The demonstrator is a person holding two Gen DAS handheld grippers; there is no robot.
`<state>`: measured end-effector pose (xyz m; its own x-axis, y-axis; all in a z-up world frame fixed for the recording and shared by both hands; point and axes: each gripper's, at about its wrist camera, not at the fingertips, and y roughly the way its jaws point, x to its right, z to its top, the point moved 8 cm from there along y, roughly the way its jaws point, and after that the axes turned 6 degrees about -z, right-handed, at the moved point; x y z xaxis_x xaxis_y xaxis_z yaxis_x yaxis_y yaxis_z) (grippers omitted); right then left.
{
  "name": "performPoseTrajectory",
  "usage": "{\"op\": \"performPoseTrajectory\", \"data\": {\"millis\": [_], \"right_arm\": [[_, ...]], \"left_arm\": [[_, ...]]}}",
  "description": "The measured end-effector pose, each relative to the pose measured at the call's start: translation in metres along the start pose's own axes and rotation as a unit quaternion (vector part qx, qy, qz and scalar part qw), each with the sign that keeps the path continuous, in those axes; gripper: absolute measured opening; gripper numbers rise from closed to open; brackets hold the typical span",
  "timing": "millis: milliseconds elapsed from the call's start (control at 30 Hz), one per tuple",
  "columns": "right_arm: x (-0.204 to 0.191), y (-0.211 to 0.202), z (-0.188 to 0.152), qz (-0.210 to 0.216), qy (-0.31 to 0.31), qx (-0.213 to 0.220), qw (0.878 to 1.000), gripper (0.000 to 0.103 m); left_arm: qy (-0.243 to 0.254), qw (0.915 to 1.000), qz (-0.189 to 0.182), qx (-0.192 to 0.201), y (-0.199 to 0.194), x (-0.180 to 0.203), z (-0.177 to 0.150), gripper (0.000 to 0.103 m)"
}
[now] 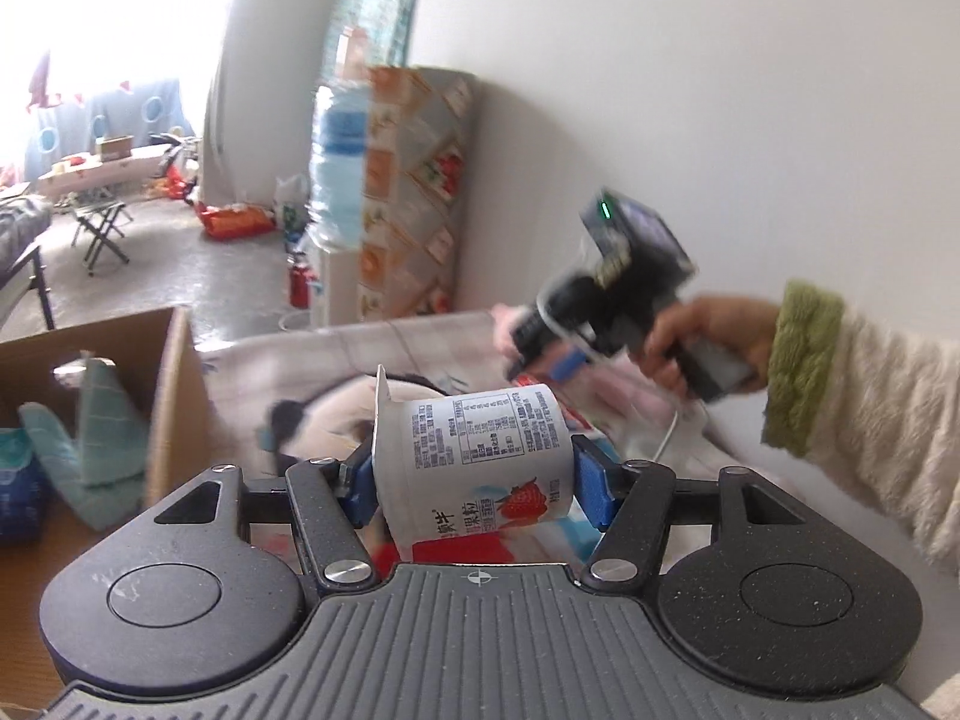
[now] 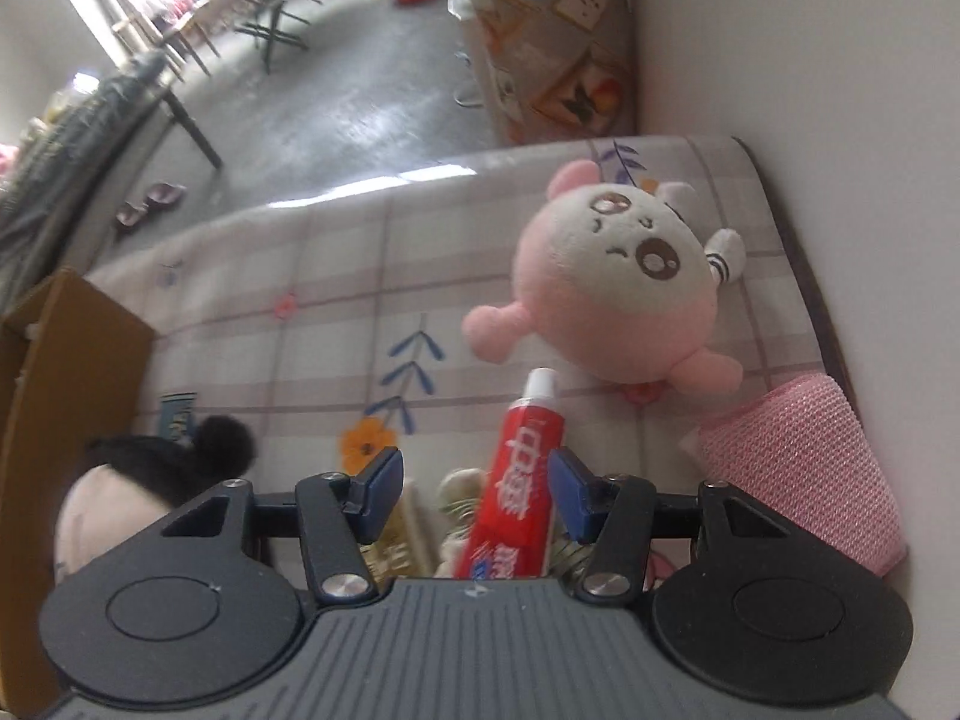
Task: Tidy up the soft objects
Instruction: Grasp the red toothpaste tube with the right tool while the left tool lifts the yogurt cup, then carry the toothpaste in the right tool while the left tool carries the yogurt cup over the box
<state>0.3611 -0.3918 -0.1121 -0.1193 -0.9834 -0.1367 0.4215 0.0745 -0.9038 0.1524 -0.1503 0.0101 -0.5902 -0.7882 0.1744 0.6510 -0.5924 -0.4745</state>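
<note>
My left gripper (image 1: 474, 489) is shut on a white strawberry yogurt cup (image 1: 480, 450), which lies on its side between the blue pads above the patterned bed sheet (image 1: 252, 360). A black-and-white panda plush (image 1: 318, 420) lies behind the cup. My right gripper (image 2: 474, 480) points down at the bed and is open. A red toothpaste tube (image 2: 522, 462) lies on the sheet under it, close to the right finger. A pink-and-white plush (image 2: 612, 282) rests beyond the tube, a pink knitted cloth (image 2: 804, 468) to the right, and the panda plush (image 2: 180, 462) to the left.
An open cardboard box (image 1: 171, 396) at the left holds a teal cloth (image 1: 90, 426); its wall (image 2: 72, 360) borders the bed. A hand in a cream and green sleeve (image 1: 702, 336) holds the other gripper. A white wall runs along the right; a water bottle (image 1: 339, 168) and patterned cabinet (image 1: 414, 192) stand behind.
</note>
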Motion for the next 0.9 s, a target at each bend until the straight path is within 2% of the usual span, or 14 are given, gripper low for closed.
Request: {"op": "performPoseTrajectory", "data": {"millis": [200,400,667,900], "right_arm": [[0.002,0.024,0.000,-0.029,-0.006,-0.032,0.999,0.044],[-0.002,0.031,-0.002,-0.043,-0.020,-0.034,0.998,0.033],[-0.004,0.009,-0.004,-0.034,-0.031,0.009,0.999,0.030],[-0.007,-0.049,-0.008,-0.008,-0.032,0.084,0.996,0.029]], "left_arm": [[-0.025,0.9988,0.035,0.025,-0.024,-0.040,0.013,0.060],[-0.050,0.9965,0.061,0.027,-0.026,-0.072,0.015,0.060],[-0.081,0.9930,0.082,0.026,-0.041,-0.100,0.008,0.060],[-0.100,0.9892,0.101,0.037,-0.061,-0.121,0.008,0.060]]}}
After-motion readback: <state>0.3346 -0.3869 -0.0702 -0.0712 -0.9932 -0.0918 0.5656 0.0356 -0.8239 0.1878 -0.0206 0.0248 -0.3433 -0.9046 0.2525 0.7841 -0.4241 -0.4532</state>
